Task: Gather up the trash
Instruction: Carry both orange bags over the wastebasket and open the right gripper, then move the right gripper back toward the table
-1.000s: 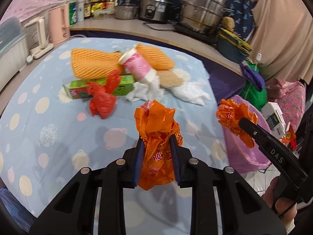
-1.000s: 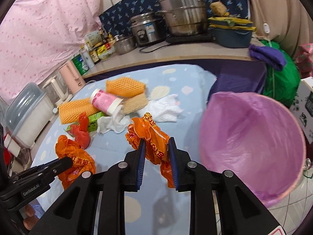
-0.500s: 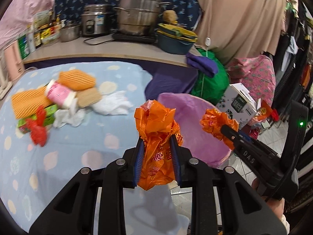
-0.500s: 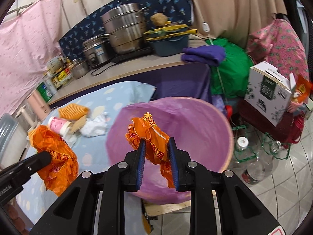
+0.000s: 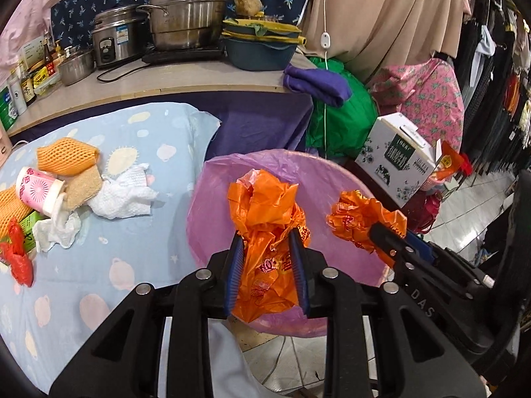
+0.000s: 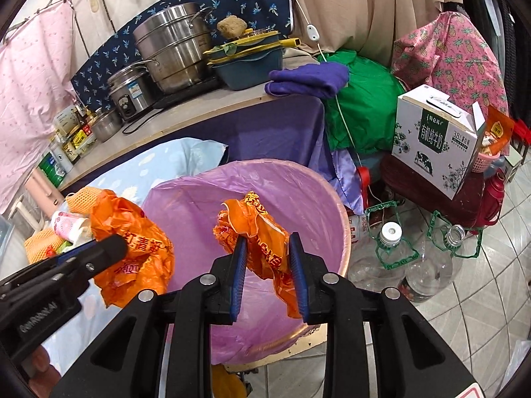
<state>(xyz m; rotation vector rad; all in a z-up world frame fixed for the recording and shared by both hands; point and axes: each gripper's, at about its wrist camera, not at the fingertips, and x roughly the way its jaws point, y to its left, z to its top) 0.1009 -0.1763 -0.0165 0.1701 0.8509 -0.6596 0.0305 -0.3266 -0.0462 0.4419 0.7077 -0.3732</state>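
Observation:
My left gripper [image 5: 267,232] is shut on a crumpled orange plastic bag [image 5: 265,209] and holds it over the bin [image 5: 212,199] lined with a purple bag. My right gripper [image 6: 267,235] is shut on a second orange plastic bag [image 6: 255,229], also above the bin's open mouth [image 6: 199,205]. Each gripper shows in the other's view: the right one [image 5: 381,232] with its bag [image 5: 358,219], the left one [image 6: 113,245] with its bag [image 6: 132,232]. More trash lies on the blue table cloth [image 5: 139,258]: white tissues [image 5: 126,192], a pink cup [image 5: 38,190], orange foam nets [image 5: 66,156], a red bag [image 5: 18,258].
A counter behind holds steel pots [image 5: 189,16], a rice cooker [image 5: 114,36] and bottles [image 5: 26,83]. To the right stand a white carton [image 6: 434,139], a green bag [image 6: 365,99] and empty plastic jugs [image 6: 391,248] on the tiled floor.
Both grippers have swung right from over the table to above the purple-lined bin, each still holding its orange bag. The table trash now lies to the left.

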